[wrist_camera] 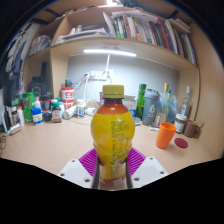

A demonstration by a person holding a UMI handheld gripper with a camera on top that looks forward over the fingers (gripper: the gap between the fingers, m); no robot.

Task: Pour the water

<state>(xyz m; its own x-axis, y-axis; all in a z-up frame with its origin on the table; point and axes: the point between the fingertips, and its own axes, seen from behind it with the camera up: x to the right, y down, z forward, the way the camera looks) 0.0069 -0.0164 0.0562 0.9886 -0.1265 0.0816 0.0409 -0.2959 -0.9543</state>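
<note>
A bottle of yellow drink (112, 127) with a yellow cap and a patterned label stands upright between my fingers, its base at the fingers' root. My gripper (112, 163) is shut on the bottle, with the purple pads (90, 160) pressed against both its sides. An orange cup (165, 135) stands on the table beyond the fingers, to the right of the bottle.
The light wooden table (50, 145) stretches ahead. Along its back stand several bottles and jars (68, 100), a green bottle (141, 100) and a clear water jug (151, 108). A small red lid (181, 143) lies beside the cup. Bookshelves (140, 30) hang above.
</note>
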